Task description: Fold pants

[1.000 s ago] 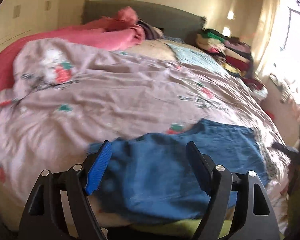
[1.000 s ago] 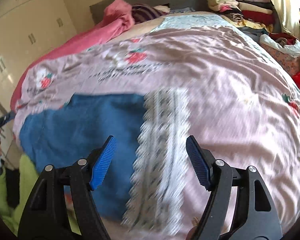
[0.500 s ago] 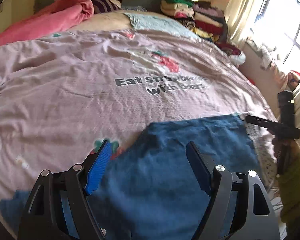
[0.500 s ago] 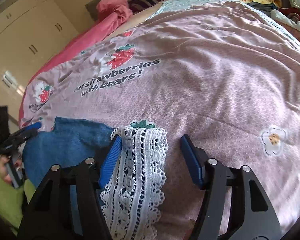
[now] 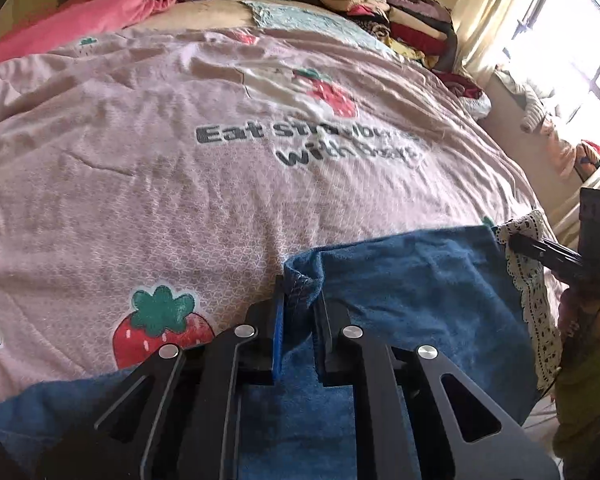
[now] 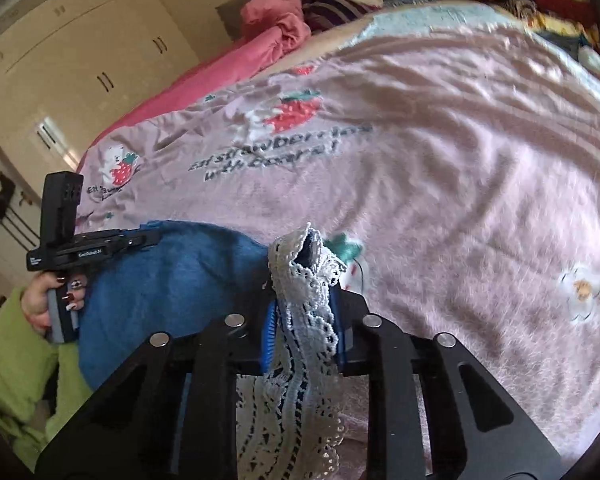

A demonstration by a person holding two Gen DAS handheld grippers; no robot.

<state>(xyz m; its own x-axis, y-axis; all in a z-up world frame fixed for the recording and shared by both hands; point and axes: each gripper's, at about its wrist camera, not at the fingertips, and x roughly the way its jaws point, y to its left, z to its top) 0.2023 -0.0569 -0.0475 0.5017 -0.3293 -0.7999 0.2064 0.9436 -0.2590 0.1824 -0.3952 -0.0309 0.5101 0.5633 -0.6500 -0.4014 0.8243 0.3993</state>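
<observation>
The blue pants [image 5: 416,280] with a white lace hem [image 5: 534,284] lie at the near edge of the bed. My left gripper [image 5: 300,300] is shut on a bunched blue corner of the pants. My right gripper [image 6: 304,308] is shut on the lace hem [image 6: 304,280], which puckers up between the pads. In the right wrist view the blue cloth [image 6: 180,284] spreads to the left, with the left gripper [image 6: 148,238] at its far edge. In the left wrist view the right gripper [image 5: 516,240] reaches the lace corner.
A pink strawberry-print duvet [image 5: 220,152] covers the bed. A pink blanket [image 5: 112,4] lies near the headboard. Stacks of folded clothes [image 5: 396,12] stand at the far right corner. A bright window [image 5: 572,52] is on the right, cream wardrobes [image 6: 80,48] on the left.
Both grippers have closed: the left on the blue corner, the right on the lace hem. Both have moved down to the cloth.
</observation>
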